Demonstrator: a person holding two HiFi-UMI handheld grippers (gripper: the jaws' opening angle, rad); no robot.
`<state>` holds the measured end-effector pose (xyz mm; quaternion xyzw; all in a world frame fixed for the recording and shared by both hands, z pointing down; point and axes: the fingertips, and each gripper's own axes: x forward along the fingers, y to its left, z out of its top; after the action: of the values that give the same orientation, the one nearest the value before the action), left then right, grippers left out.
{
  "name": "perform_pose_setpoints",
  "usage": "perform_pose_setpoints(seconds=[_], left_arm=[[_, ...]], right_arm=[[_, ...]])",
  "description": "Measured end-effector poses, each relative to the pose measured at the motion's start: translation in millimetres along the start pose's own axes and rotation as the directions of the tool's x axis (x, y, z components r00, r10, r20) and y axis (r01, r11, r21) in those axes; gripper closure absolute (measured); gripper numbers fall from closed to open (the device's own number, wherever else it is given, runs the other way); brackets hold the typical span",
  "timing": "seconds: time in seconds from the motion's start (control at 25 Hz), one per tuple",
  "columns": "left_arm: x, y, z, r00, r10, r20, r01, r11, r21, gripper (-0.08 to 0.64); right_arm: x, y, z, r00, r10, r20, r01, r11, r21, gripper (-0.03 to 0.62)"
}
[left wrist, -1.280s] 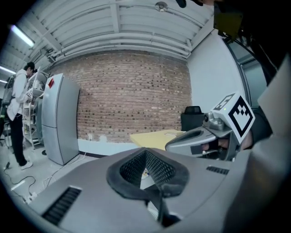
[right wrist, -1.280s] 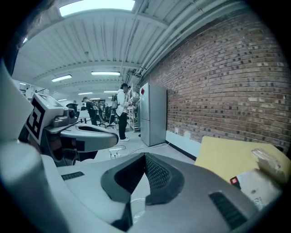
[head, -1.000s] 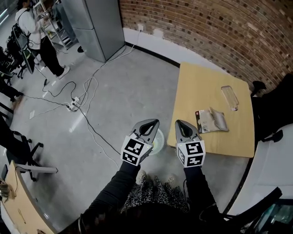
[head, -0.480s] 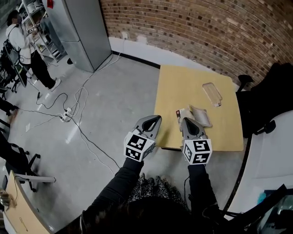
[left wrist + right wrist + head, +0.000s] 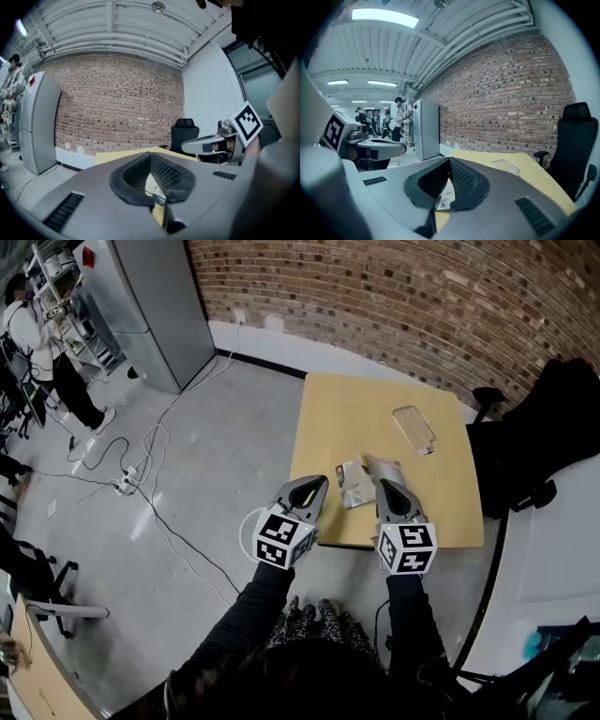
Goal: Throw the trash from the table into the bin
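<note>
On the yellow table [image 5: 347,413] lie a flat printed packet [image 5: 351,485], a crumpled silvery wrapper [image 5: 382,465] and a clear plastic tray [image 5: 412,428]. My right gripper [image 5: 385,485] is shut and empty, its tip over the table's near edge right by the wrapper. My left gripper [image 5: 317,483] is shut and empty too, at the table's near left corner, close to the packet. Through the left gripper's [image 5: 150,157] jaws and the right gripper's [image 5: 449,160] the packet shows. A white bin rim [image 5: 243,531] peeks out left of the left gripper's cube.
A black office chair [image 5: 539,418] stands right of the table and a white desk [image 5: 553,559] lies at the near right. Cables and a power strip [image 5: 124,486] cross the floor at left. A grey cabinet [image 5: 155,306] and a person [image 5: 42,343] stand at the far left.
Both grippers have moved toward the table, which now lies closer and more central. The bin, earlier between the grippers, now shows only left of the left gripper. Both stay shut.
</note>
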<state>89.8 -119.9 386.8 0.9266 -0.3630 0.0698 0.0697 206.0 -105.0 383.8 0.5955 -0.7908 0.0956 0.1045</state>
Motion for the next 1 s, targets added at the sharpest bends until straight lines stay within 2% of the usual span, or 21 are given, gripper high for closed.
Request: perform_pose_setpoints(seconds=[0.32,0.6,0.76,0.84,1.0], left_arm=[[1,1,3,0.999,0.042,0.014,-0.042,0.999,-0.014,0.555],[-2,3,-2,0.998,0.055,-0.01,-0.055,0.998,-0.029,0.554],[-5,3,-3,0.999,0.049,-0.005,-0.049,0.998,-0.039,0.554],[-6,3,-5,0.999,0.051,-0.008,-0.052,0.998,-0.045,0.554],[-7,3,-9,0.999,0.051,-0.017,-0.051,0.998,-0.044,0.554]], right_arm=[[0,-17,-13,1.0,0.014,-0.011,-0.014,1.0,0.024,0.581],[5,-22,-19,1.0,0.0,-0.02,0.0,1.0,0.01,0.574],[13,-23,-29,0.998,-0.018,-0.055,0.015,0.999,-0.04,0.402],[17,-22,-36,0.997,-0.012,-0.078,0.009,0.999,-0.049,0.336],[28,-20,-52,0.99,0.005,-0.141,-0.015,0.997,-0.073,0.268]])
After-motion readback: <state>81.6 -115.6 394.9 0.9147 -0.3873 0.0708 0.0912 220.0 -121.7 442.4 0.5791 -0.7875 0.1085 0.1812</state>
